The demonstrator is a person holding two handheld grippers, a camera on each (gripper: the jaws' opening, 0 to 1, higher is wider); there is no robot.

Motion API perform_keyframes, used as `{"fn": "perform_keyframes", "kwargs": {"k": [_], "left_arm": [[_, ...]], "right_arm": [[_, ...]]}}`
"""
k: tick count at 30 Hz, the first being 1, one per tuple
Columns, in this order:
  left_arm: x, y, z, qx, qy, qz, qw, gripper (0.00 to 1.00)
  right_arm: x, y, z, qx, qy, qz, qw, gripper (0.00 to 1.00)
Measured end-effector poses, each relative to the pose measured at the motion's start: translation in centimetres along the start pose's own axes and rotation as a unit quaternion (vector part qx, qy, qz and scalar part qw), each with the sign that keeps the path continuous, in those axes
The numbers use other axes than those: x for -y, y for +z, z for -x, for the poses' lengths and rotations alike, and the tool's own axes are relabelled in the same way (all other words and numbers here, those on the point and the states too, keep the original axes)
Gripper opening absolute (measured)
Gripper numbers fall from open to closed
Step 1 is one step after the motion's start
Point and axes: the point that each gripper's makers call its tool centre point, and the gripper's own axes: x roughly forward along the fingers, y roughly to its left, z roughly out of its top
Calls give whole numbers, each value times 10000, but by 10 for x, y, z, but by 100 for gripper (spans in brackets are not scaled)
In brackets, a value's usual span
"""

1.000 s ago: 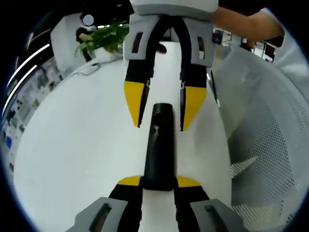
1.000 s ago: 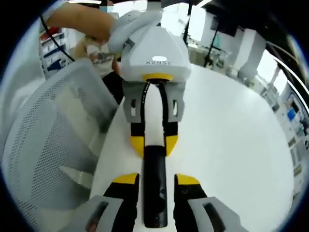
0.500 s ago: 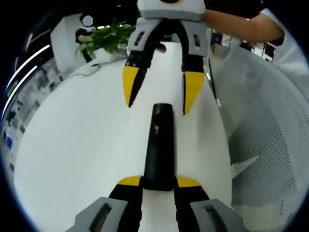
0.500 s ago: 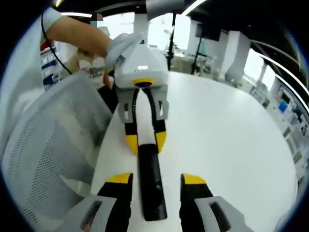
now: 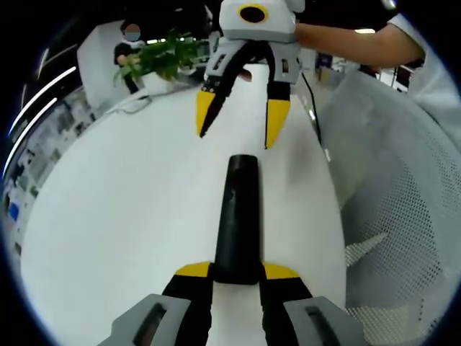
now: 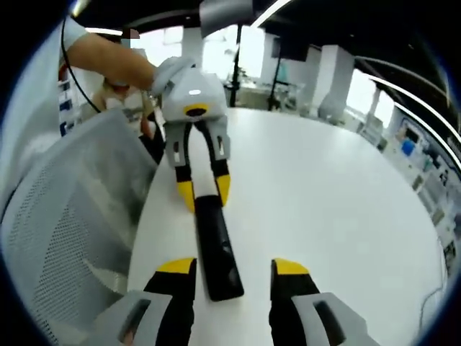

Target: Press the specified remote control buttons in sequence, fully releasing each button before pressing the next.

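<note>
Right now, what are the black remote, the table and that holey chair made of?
The remote looks like smooth black plastic, since it shines a little. The table has a plain white matte top, maybe laminate; hard to tell. The chair back looks like grey woven mesh, with tiny holes all over.

- No legible text, labels or numbers from my two cameras.
- Remote control (image 5: 237, 220) markings are too blurred to read.

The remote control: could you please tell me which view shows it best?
The right gripper view: the remote control lies whole on the white table, top face up. In the left gripper view its near end sits between the left claw.
</note>
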Motion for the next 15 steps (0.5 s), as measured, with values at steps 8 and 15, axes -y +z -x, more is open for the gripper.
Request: {"fn": "perform_keyframes", "kwargs": {"k": [8,15], "left_arm": [[1,0,0,8,-15,7,10000,24],[1,1,1,-26,-10,-8,10000,24]], "right_arm": [[-3,-15,0,-115,63,-118,9998,38],[-9,-23,-8,-251,227,-31,9994,39]]}}
